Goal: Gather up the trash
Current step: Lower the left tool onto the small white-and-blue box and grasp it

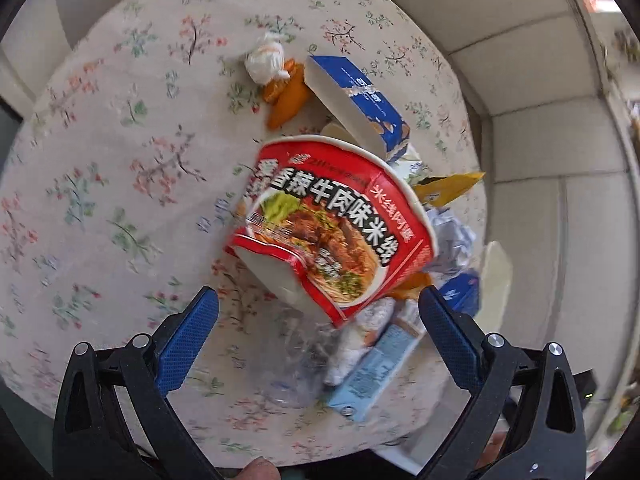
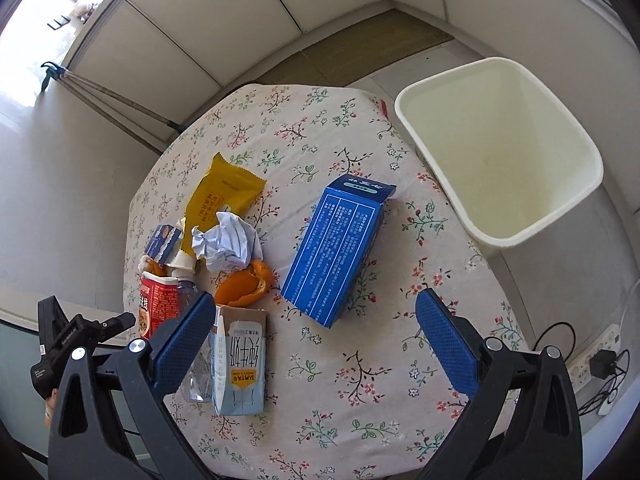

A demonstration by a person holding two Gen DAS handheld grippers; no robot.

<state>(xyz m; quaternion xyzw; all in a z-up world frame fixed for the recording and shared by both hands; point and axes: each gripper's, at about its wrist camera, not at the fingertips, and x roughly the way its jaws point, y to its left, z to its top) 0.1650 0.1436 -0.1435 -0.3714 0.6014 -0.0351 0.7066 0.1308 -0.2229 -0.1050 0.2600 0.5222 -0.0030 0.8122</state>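
A red instant-noodle cup (image 1: 332, 228) lies tilted on the trash pile, just ahead of my open left gripper (image 1: 319, 300). Its lower edge reaches in between the fingertips, and neither pad touches it. Under and around the cup are a clear plastic bottle (image 1: 296, 360), a pale blue milk carton (image 1: 380, 372), crumpled paper (image 1: 452, 240), a yellow wrapper (image 1: 448, 188), orange peel (image 1: 288, 96) and a blue box (image 1: 360, 100). My right gripper (image 2: 316, 302) is open and empty above a larger blue box (image 2: 338, 248). To its left is the milk carton (image 2: 240, 364).
A cream waste bin (image 2: 500, 140) stands off the table's right edge, its inside bare. The round table has a floral cloth (image 2: 360, 380). A white wad (image 1: 266, 60) lies beyond the peel. A power strip (image 2: 592, 364) with cables lies on the floor, and mop handles (image 2: 112, 96) lean on the wall.
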